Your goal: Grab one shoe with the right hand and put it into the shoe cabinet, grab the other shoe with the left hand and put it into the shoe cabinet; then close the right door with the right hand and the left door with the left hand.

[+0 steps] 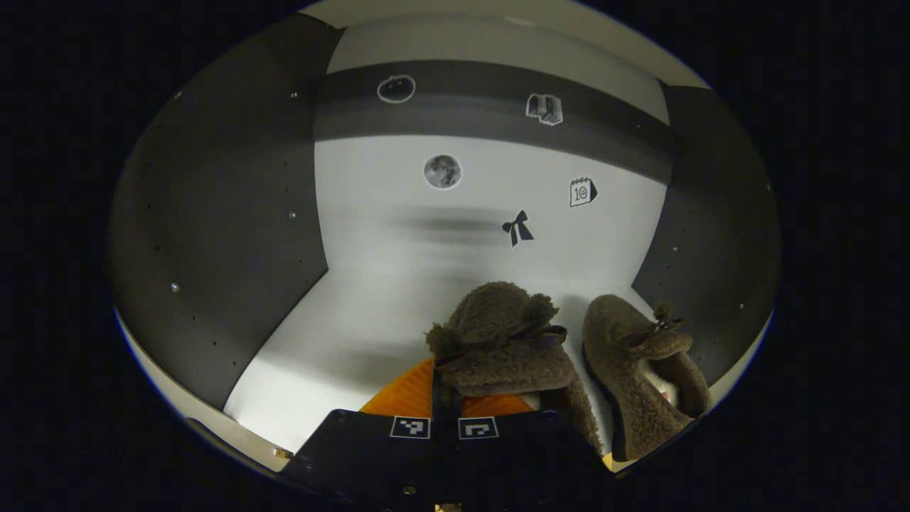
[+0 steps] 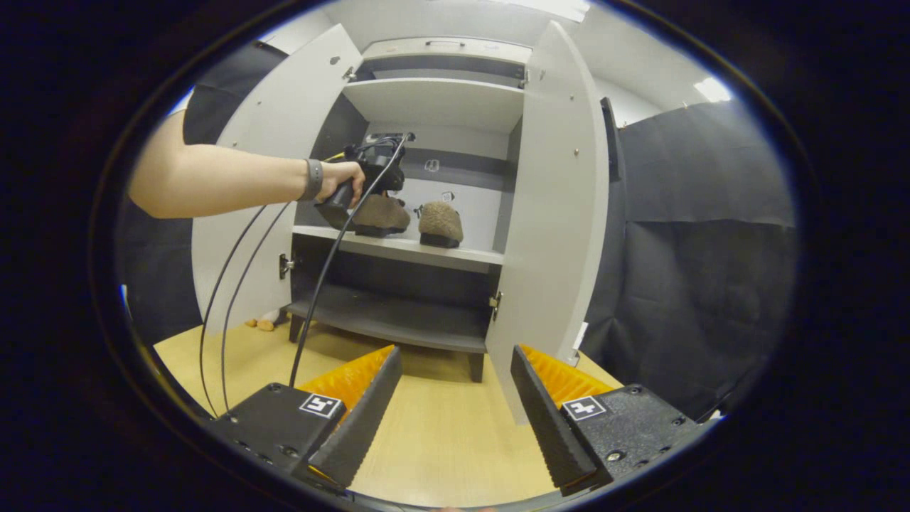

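In the left gripper view, the left tongs (image 1: 444, 409) are seen reaching into the shoe cabinet (image 1: 213, 235), with both fingers pressed together on the heel end of a fuzzy brown slipper (image 1: 501, 341), which is held over the pale middle shelf (image 1: 341, 334). The second fuzzy brown slipper (image 1: 640, 370) is seen just to the right of the held one, lying on the same shelf close to the cabinet's dark right wall (image 1: 718, 235), its opening turned toward the camera. Small stickers are seen on the cabinet's pale back panel (image 1: 398, 206) behind the held slipper: a moon sticker (image 1: 442, 171), a bow sticker (image 1: 517, 227) and a calendar sticker (image 1: 581, 192). In the right gripper view, the right tongs (image 2: 455, 405) are held well back from the cabinet, above the wooden floor (image 2: 441, 441), with the fingers set wide apart and nothing between them. From there the cabinet is seen whole, with the left door (image 2: 284, 142) and the right door (image 2: 561, 213) both swung open. A person's hand (image 2: 341, 181), with a dark band at the wrist, is seen gripping the left tool at the middle shelf, where the held slipper is seen beside the second one. A black cable (image 2: 320, 284) is seen hanging from that tool down toward the floor. A darker lower shelf (image 2: 391, 320) is seen beneath the middle shelf, and a pale upper shelf (image 2: 434, 99) above it.
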`<state>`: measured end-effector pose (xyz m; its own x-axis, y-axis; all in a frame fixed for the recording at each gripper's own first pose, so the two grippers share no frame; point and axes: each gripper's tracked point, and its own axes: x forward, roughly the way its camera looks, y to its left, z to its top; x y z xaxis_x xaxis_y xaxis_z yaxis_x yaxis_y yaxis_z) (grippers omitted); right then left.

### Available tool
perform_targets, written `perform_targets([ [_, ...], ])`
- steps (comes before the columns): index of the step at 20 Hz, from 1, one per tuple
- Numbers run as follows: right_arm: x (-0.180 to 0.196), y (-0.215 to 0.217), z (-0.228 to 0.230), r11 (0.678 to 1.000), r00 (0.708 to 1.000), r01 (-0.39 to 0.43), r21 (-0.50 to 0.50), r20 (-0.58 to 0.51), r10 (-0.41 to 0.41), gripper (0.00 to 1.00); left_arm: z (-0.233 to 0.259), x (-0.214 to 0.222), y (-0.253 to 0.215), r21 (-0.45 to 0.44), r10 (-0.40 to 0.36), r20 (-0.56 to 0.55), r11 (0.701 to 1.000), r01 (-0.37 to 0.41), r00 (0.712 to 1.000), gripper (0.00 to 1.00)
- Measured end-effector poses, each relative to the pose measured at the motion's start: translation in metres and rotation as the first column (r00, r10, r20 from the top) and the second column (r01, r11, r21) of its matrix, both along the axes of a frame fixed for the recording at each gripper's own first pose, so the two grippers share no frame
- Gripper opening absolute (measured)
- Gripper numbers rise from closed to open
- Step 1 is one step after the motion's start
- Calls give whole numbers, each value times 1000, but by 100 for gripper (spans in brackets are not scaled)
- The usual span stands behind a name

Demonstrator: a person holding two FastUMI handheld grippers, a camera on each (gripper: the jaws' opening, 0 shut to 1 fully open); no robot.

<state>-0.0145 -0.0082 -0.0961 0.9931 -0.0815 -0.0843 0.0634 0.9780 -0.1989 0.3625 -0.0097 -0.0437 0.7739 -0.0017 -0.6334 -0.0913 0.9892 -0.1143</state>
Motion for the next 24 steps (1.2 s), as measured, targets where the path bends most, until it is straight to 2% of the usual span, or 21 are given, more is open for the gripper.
perform_targets([
  [4, -1, -3, -5, 1000, 1000, 0, 24, -19, 1, 98, 0, 5, 3, 16, 15, -22, 1000, -14, 1000, 0],
  [5, -1, -4, -4, 1000, 1000, -1, 23, -16, 1, 98, 1, 5, 1, 10, 7, -27, 1000, -7, 1000, 7],
  [7, 0, -4, -4, 1000, 1000, -3, 22, -19, 4, 98, 3, 3, -4, 7, -15, -28, 1000, 15, 1000, 10],
  [8, 0, -3, -5, 1000, 1000, -9, 22, -21, 10, 98, 2, 0, -5, 5, -19, -38, 1000, 19, 999, 22],
  [9, -1, -2, -6, 1000, 1000, -15, 23, -23, 15, 98, 1, -2, -6, 0, -28, -48, 1000, 28, 998, 10],
  [10, -2, -1, -6, 1000, 999, -21, 23, -23, 22, 98, 4, -4, -7, -4, -37, -48, 999, 37, 998, 12],
  [11, -2, 0, -6, 999, 999, -26, 21, -23, 27, 98, 8, -5, -6, -2, -41, -40, 999, 41, 998, 22],
  [13, -3, 2, -8, 999, 999, -36, 22, -26, 36, 98, 13, -10, -2, 16, -47, -47, 999, 47, 998, 30],
  [14, -3, 3, -7, 999, 999, -41, 24, -27, 41, 98, 15, -13, 0, 26, -46, -50, 999, 48, 998, 33],
  [15, -4, 5, -7, 999, 999, -46, 24, -25, 46, 98, 21, -17, 0, 28, -50, -43, 998, 52, 998, 31],
  [16, -4, 5, -6, 998, 999, -50, 24, -21, 50, 98, 28, -21, 1, 30, -54, -30, 998, 55, 998, 55],
  [17, -5, 6, -5, 998, 998, -52, 22, -17, 53, 98, 38, -26, 2, 33, -57, -6, 998, 57, 998, 54],
  [19, -5, 8, -5, 998, 998, -58, 23, -15, 58, 98, 61, -41, 1, 31, -64, 71, 998, 62, 995, 60],
  [23, -4, 11, -8, 997, 997, -68, 36, -24, 69, 98, 116, -85, -5, -7, -81, 264, 996, 86, 961, 64],
  [24, -4, 13, -9, 996, 997, -73, 42, -27, 74, 98, 126, -98, -6, -13, -93, 299, 995, 102, 950, 79],
])
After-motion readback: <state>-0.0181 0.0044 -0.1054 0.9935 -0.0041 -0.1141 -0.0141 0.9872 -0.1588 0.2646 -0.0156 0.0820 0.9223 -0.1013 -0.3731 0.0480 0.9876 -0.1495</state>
